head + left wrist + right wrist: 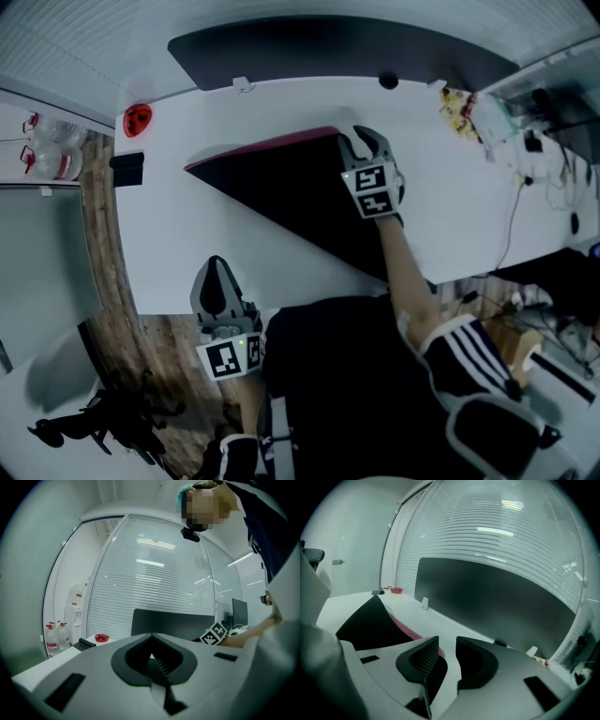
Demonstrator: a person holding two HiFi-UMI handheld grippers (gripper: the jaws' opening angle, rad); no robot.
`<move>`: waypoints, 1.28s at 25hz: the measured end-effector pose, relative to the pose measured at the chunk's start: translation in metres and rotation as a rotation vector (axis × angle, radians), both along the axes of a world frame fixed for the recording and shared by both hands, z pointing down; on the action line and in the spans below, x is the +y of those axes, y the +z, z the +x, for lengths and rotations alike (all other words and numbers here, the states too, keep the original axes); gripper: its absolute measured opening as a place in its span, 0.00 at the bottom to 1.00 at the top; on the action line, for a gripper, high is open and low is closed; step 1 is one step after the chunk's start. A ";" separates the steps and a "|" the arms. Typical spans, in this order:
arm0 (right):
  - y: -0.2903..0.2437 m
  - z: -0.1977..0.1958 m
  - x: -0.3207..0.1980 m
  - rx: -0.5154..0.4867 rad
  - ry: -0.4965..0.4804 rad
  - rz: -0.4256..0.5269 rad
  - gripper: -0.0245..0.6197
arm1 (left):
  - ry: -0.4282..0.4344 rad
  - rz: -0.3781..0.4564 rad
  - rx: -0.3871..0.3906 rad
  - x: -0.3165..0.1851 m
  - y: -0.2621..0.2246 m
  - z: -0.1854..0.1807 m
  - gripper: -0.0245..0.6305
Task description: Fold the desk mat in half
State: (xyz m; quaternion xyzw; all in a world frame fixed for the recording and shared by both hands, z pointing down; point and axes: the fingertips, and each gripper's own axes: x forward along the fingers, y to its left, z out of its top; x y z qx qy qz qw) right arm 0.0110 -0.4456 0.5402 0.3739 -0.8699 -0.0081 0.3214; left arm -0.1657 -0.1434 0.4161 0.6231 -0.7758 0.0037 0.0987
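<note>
The desk mat lies in the middle of the white worktop, black face up; a red side shows along its far edge, and its shape narrows to a point at the left. The right gripper stands at the far right corner of the desk mat; its jaws are a narrow way apart, with bare worktop visible between them, and the red edge runs just beside the left jaw. The left gripper is at the near edge of the worktop, apart from the desk mat; its jaws are closed together on nothing.
</note>
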 end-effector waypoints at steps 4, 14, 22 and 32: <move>-0.011 -0.001 0.011 -0.023 -0.007 0.015 0.17 | -0.001 0.013 -0.002 0.005 -0.002 0.003 0.04; -0.054 0.002 0.044 -0.116 -0.015 0.080 0.07 | 0.024 0.057 -0.010 0.016 -0.011 0.015 0.04; -0.106 0.004 0.097 -0.265 -0.005 0.104 0.05 | 0.080 0.085 0.005 0.042 -0.019 0.024 0.04; -0.167 -0.005 0.188 -0.377 -0.039 0.184 0.04 | 0.171 0.101 0.032 0.079 -0.032 0.020 0.04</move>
